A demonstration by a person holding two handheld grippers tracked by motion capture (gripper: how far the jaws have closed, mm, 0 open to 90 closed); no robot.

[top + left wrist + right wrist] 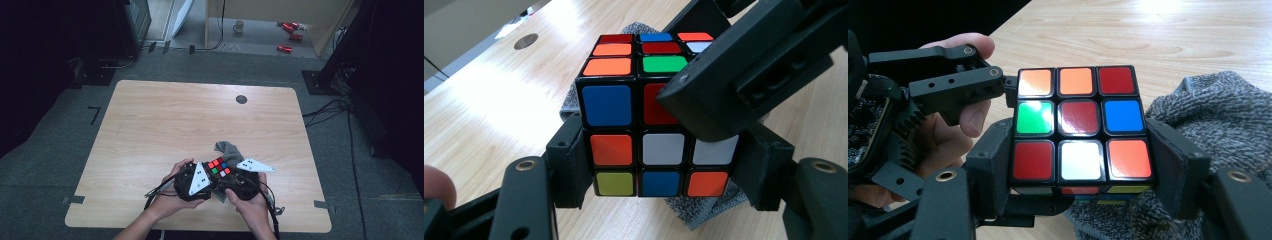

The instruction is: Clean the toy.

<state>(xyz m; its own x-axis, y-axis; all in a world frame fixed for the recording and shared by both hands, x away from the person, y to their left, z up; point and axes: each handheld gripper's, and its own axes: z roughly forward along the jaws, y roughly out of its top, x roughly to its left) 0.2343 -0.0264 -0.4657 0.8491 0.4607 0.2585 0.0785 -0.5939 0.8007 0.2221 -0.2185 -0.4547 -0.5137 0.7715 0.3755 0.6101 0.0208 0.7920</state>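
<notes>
We are working a scrambled puzzle cube (218,167) between the two tools, near the front edge of the tabletop (165,125), and the step in hand looks like turning one layer against the rest. The left hand-held gripper (659,182) has its jaws set at a middling width with the pads against the cube's lower layers, one on each side, so it holds the cube as the anchor. The right hand-held gripper (1080,167) reaches in from the opposite side; its jaws flank the cube's near layer, the right pad seems to lie against the side and the left one close to it, but we cannot tell for certain that both press yet. In the left gripper view one black jaw of the right hand-held gripper (744,75) crosses in front of the cube's upper right corner. A grey knitted cloth (1218,120) lies under and just beyond the cube, on the far side from both tools. To do the turn well, we judge that the right jaws should seat squarely on a single layer, with the pads flat on opposite faces and not straddling the seam between layers, or the twist will bind. The left grip should stay firm and square so the cube does not roll in the pads. We would turn about the cube's own axis, slowly, keep the layers aligned, and take care not to drag the cloth into the gap.
</notes>
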